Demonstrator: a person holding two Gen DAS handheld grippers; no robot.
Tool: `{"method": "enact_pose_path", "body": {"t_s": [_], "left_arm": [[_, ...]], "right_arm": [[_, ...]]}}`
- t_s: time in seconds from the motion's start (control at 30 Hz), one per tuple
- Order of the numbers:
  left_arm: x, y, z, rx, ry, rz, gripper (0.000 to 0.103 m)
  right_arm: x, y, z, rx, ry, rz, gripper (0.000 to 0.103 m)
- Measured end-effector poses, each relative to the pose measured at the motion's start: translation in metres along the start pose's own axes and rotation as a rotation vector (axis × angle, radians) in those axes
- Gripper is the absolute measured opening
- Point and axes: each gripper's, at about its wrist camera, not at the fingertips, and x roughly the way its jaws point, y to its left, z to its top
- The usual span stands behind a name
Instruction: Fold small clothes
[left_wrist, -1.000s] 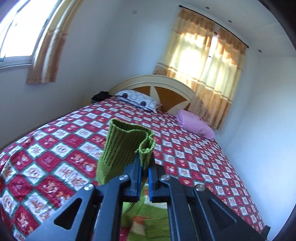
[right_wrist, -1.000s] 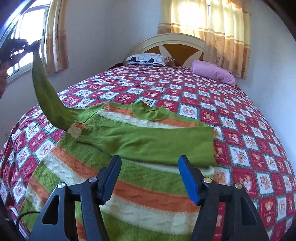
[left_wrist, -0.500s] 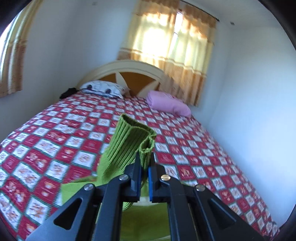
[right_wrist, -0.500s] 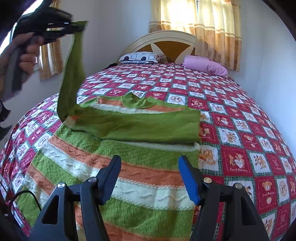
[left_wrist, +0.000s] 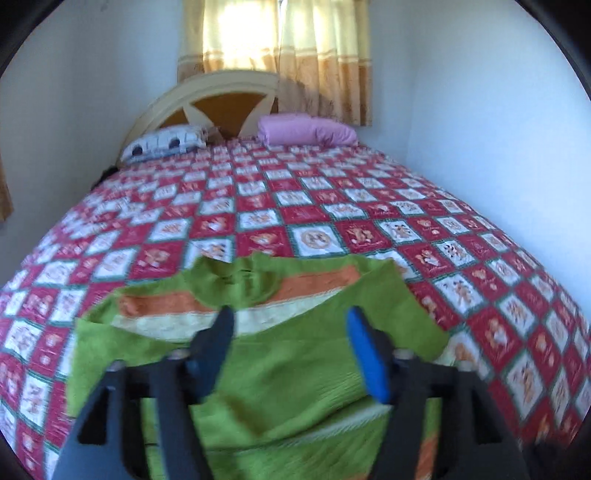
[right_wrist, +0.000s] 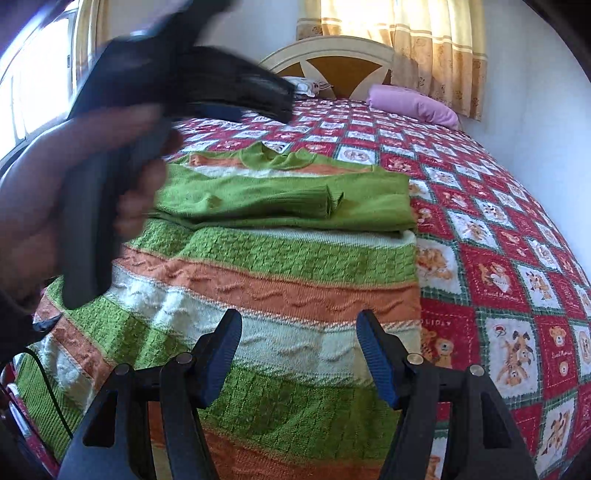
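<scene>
The sweater (right_wrist: 280, 258) is spread on the bed (right_wrist: 517, 229), its length running toward the headboard (right_wrist: 343, 62); both sleeves are folded across; its hem lies under the spread, empty right claw (right_wrist: 297, 356), nearer than the spread left claw (left_wrist: 290, 354)

We count one striped sweater (right_wrist: 280, 266) on one bed (right_wrist: 517, 229), with two green sleeves (right_wrist: 258, 199) folded across its chest. We also see two pillows, one patterned (left_wrist: 166, 142) and one pink (left_wrist: 306, 129), and two grippers, the left gripper (left_wrist: 291, 354) and the right gripper (right_wrist: 299, 354).
</scene>
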Motion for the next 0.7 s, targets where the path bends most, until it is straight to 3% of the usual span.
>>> {"method": "enact_pose_path", "body": {"t_s": [0.1, 0.2, 0.33, 0.4, 0.53, 0.7], "left_arm": [[-0.031, 0.048, -0.018, 0.044, -0.073, 0.090, 0.092], [-0.042, 0.093, -0.036, 0.080, -0.097, 0.229, 0.098], [-0.032, 0.155, -0.071, 0.095, 0.007, 0.403, 0.098], [-0.022, 0.180, -0.081, 0.024, 0.084, 0.401, 0.098], [-0.018, 0.204, -0.095, -0.098, 0.144, 0.347, 0.098], [-0.006, 0.193, -0.099, -0.093, 0.173, 0.300, 0.098]], "right_arm": [[-0.001, -0.006, -0.001, 0.036, 0.003, 0.007, 0.065], [-0.003, -0.017, 0.004, 0.104, 0.010, 0.034, 0.065], [-0.004, -0.028, 0.025, 0.187, 0.015, 0.092, 0.065], [0.002, -0.034, 0.042, 0.236, 0.027, 0.142, 0.065], [0.024, -0.038, 0.076, 0.322, 0.068, 0.196, 0.065], [0.074, -0.038, 0.103, 0.352, 0.146, 0.149, 0.065]]}}
